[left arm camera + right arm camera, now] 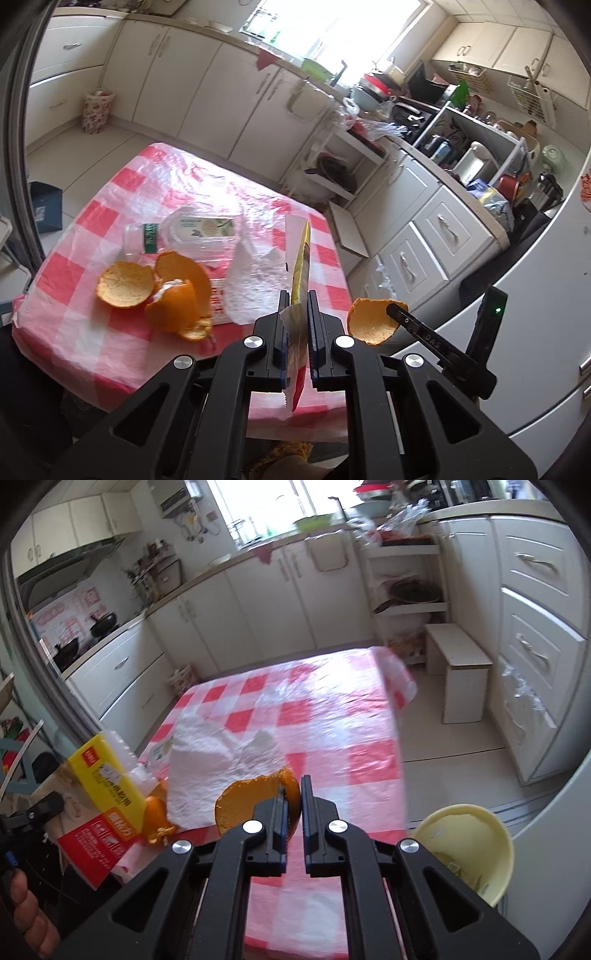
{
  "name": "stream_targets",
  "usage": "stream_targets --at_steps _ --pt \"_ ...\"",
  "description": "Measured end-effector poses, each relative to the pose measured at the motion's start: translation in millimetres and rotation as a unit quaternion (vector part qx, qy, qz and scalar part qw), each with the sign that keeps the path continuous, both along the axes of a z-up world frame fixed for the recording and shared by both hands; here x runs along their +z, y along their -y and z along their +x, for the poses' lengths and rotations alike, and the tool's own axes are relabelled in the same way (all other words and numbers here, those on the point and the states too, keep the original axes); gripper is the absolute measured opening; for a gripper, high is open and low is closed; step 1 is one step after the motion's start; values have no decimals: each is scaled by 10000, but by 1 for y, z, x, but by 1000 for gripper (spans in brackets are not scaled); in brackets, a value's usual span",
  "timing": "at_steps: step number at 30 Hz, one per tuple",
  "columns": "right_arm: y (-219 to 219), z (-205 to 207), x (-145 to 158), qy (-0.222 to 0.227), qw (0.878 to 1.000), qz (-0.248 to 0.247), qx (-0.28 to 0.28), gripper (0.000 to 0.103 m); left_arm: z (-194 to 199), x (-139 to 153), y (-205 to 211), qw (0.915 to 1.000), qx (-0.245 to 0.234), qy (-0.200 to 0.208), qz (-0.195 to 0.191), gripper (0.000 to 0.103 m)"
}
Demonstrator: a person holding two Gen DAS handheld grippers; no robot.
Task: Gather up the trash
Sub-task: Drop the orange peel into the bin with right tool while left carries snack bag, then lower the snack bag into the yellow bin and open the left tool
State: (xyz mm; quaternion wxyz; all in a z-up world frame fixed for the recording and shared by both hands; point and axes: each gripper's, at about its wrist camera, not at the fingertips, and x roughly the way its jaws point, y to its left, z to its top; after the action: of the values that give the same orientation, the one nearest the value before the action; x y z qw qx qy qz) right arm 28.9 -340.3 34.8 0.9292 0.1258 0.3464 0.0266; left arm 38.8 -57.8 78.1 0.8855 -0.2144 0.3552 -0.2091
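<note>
Trash in hand first: the left hand-held gripper point(297, 306) is clenched on a flat yellow-and-red wrapper point(300, 266), pinched edge-on and standing up between the pads, while the right hand-held gripper point(293, 792) is clamped on one curled piece of orange peel point(255, 803), carried clear of the surface point(332, 716). Wrapper judged light, thin and floppy, so a grip near its stiff sealed edge should hold best; peel is light and fairly springy, likely to crack if squeezed hard, and is best taken by its rim. Just right of the right hand-held gripper sits a pale yellow bowl point(476, 849), with what looks like a few scraps inside; contents too unclear to name. Further out on the checked surface lie more orange peels point(155, 291), a crumpled white plastic bag point(255, 280), soft and slippery, and behind them an empty clear plastic bottle point(192, 232) on its side, light and liable to roll. Beyond, on the floor by the cabinets, stands a floral basket point(96, 110); its contents cannot be made out.
</note>
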Motion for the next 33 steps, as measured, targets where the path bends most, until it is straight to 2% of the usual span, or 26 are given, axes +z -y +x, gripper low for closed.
stream_targets --at_steps 5,9,13,15,16,18,20,23,25,27,30,33 --pt "46 -15 2 -8 9958 -355 -848 7 -7 19 27 9991 -345 162 -167 8" --pt "75 -22 -8 -218 9872 -663 -1434 7 -10 26 52 9976 -613 222 -222 8" --pt "93 -8 -34 -723 9769 -927 -1785 7 -9 31 76 9961 -796 273 -259 8" --pt "102 4 -54 -1143 9704 -966 -1896 8 -8 33 88 9954 -874 291 -268 8" --pt "107 9 -63 -1370 9672 -914 -1933 11 -8 33 95 9949 -918 307 -270 8" --pt "113 11 -69 -1452 9642 -806 -2065 22 -7 34 103 9944 -971 333 -263 8" --pt "114 6 -58 -1255 9668 -686 -2119 24 -6 34 113 9938 -1028 335 -257 8" --pt "110 -8 -22 -654 9750 -531 -2057 28 -5 29 124 9933 -1090 294 -240 8" --pt "100 -18 13 -115 9807 -522 -1881 40 -3 26 133 9929 -1142 255 -214 8" --pt "89 -29 42 351 9825 -694 -1693 46 0 20 148 9921 -1229 184 -184 8" --pt "82 -49 76 1094 9774 -966 -1531 56 4 11 170 9906 -1357 95 -159 8" --pt "96 -68 86 1577 9710 -665 -1672 57 14 -4 201 9886 -1504 -36 -66 8"
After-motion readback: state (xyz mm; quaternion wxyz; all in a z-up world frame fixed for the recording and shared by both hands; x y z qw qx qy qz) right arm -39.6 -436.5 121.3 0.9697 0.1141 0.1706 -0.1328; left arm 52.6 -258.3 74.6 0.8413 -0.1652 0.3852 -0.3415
